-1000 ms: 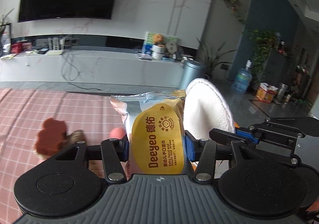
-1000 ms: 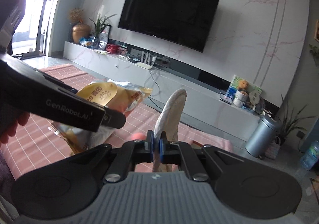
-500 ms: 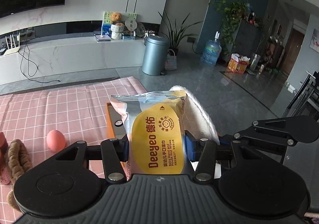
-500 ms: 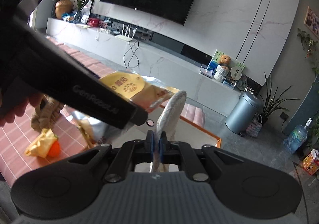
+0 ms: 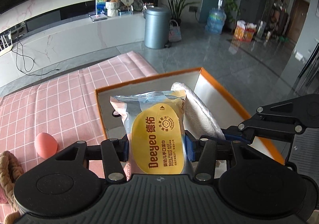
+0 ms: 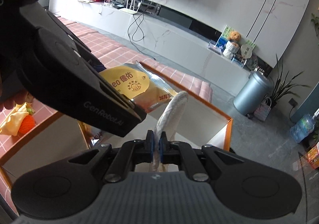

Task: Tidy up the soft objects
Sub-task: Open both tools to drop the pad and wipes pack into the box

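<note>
My left gripper (image 5: 156, 148) is shut on a yellow and silver pack of baby wet wipes (image 5: 157, 134) and holds it above an orange-rimmed white box (image 5: 147, 80). My right gripper (image 6: 156, 145) is shut on a white padded cloth item (image 6: 171, 112), also held over the box (image 6: 227, 130). In the left wrist view the white item (image 5: 201, 116) stands just right of the wipes, with the right gripper (image 5: 229, 137) behind it. In the right wrist view the wipes (image 6: 135, 84) and the left gripper's body (image 6: 79, 88) fill the left.
The box sits on a pink checked cloth (image 5: 49, 104). A pink egg-shaped toy (image 5: 45, 145) and a brown knitted toy (image 5: 9, 176) lie left of the box. A yellow and orange soft toy (image 6: 18, 118) lies on the cloth. A grey bin (image 5: 156, 26) stands beyond.
Both grippers have swung right and tilted down with their loads. They now hang over the open box, which was out of view a second ago.
</note>
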Available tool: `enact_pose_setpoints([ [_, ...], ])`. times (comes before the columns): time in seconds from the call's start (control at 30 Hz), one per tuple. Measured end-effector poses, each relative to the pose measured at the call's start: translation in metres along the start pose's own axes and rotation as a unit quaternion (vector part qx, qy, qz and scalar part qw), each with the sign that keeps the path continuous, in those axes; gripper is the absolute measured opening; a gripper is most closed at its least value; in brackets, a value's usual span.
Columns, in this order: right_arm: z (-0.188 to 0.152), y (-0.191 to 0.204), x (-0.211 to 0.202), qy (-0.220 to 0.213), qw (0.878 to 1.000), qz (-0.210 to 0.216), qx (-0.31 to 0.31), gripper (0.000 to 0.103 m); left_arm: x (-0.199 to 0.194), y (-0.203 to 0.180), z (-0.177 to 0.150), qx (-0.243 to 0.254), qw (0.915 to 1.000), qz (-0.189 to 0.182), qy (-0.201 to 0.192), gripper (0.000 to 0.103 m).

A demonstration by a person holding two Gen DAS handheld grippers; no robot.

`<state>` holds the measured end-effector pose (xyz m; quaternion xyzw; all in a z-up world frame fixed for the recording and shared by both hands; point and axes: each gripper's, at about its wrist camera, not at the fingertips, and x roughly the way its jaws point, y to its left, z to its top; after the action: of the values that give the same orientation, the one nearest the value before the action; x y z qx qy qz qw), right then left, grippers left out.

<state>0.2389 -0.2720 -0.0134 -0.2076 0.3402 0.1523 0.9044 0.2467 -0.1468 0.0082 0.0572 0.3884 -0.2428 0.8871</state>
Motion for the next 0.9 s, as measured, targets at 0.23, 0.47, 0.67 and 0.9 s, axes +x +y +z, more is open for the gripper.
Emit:
enact_pose_setpoints([
  [0.23, -0.009, -0.005, 0.023, 0.031, 0.998, 0.027, 0.037, 0.003, 0.014, -0.011, 0.005, 0.047, 0.9984, 0.022, 0.022, 0.058],
  [0.47, -0.016, -0.012, 0.026, 0.044, 0.997, 0.028, 0.060, 0.005, 0.021, -0.014, 0.006, 0.049, 0.9979, -0.009, 0.043, 0.058],
  [0.67, -0.020, -0.017, 0.022, 0.046, 0.995, 0.037, 0.084, 0.005, 0.030, -0.018, 0.003, 0.058, 0.9969, 0.003, 0.053, 0.058],
  [0.9, -0.022, -0.019, 0.021, 0.049, 0.993, 0.049, 0.096, 0.010, 0.040, -0.024, 0.006, 0.065, 0.9945, 0.023, 0.079, 0.063],
])
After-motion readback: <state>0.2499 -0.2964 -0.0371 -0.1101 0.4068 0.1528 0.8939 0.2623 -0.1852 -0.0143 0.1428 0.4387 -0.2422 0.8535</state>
